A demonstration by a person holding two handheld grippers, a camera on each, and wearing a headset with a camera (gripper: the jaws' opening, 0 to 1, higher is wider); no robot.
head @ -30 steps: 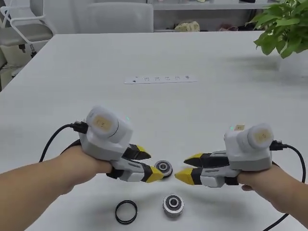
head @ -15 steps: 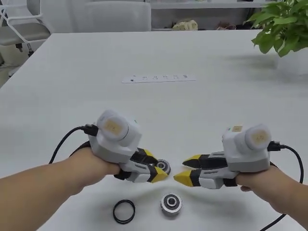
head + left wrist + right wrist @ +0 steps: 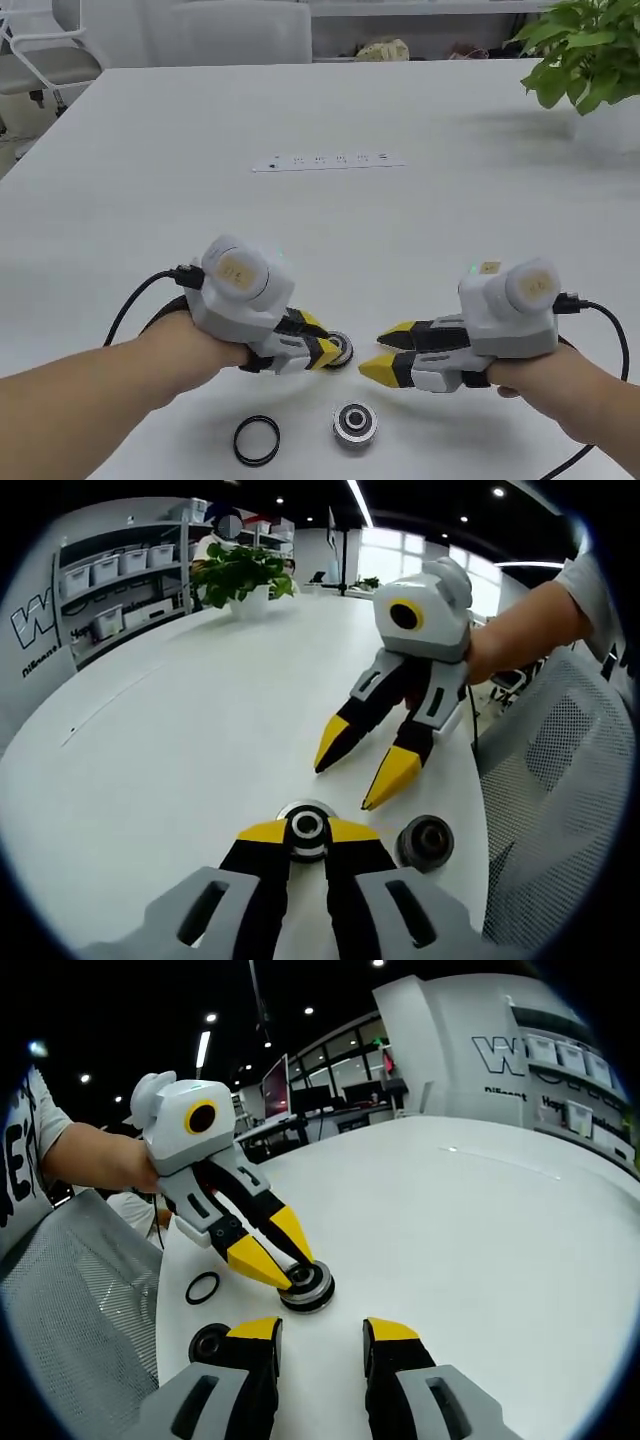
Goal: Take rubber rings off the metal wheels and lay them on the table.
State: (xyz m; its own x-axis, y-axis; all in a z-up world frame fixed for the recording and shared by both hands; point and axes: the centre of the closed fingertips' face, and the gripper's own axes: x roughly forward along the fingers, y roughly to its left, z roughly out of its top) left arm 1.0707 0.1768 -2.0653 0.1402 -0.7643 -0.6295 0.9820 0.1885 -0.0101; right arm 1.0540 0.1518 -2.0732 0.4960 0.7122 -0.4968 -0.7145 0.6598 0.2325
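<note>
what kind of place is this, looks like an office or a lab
Most likely an open-plan office or lab space: a big white table with a power strip on it, an office chair beside it, shelves of storage bins along a wall, and a potted plant.

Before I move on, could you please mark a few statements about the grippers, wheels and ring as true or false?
1. The left gripper is shut on a metal wheel. True.
2. The right gripper grips the black rubber ring. False: its jaws are open and hold nothing, and the ring lies loose on the table.
3. A second wheel sits on the table beside that ring. True.
4. The potted plant stands between the two grippers. False: it stands at the table's far right, well beyond them.
</note>
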